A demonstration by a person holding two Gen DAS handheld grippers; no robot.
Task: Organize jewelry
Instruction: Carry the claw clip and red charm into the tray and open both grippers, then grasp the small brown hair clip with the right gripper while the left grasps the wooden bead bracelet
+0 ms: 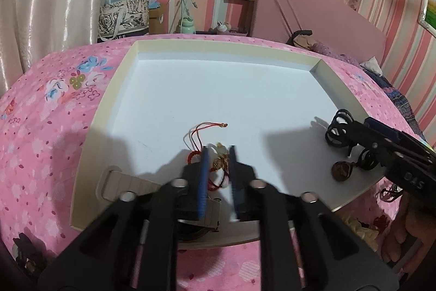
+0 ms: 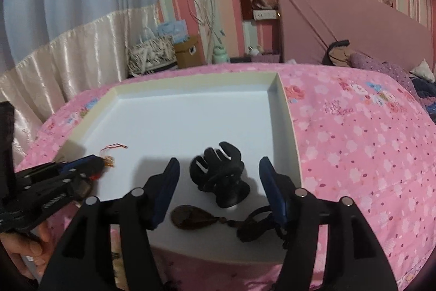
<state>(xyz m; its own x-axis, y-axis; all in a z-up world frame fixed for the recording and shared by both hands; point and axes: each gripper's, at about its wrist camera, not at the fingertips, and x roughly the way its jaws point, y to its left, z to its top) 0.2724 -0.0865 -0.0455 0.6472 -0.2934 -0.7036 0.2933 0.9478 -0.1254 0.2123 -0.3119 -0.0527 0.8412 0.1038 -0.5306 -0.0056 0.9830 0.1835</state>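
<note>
A shallow white tray (image 1: 114, 78) lies on a pink flowered bedspread. My left gripper (image 1: 218, 154) points down at a red-string bracelet with a gold charm (image 1: 218, 164). The bracelet rests on the tray floor between the blue pads, which stand slightly apart and do not press on it. In the right wrist view my right gripper (image 2: 219, 168) is open around a black hair claw clip (image 2: 218, 176) without touching it. A dark brown teardrop pendant (image 2: 190, 217) on a beaded cord lies just in front of the clip. The left gripper (image 2: 92, 165) and bracelet (image 2: 109, 160) show at that view's left.
A tan ribbed watch strap (image 1: 122, 182) lies at the tray's near left edge, partly under my left gripper. The tray rim (image 2: 286, 122) rises on the right. A pink headboard (image 1: 313, 7), a patterned paper bag (image 1: 122, 18) and hanging cables stand beyond the bed. A hand (image 2: 27, 244) holds the left gripper.
</note>
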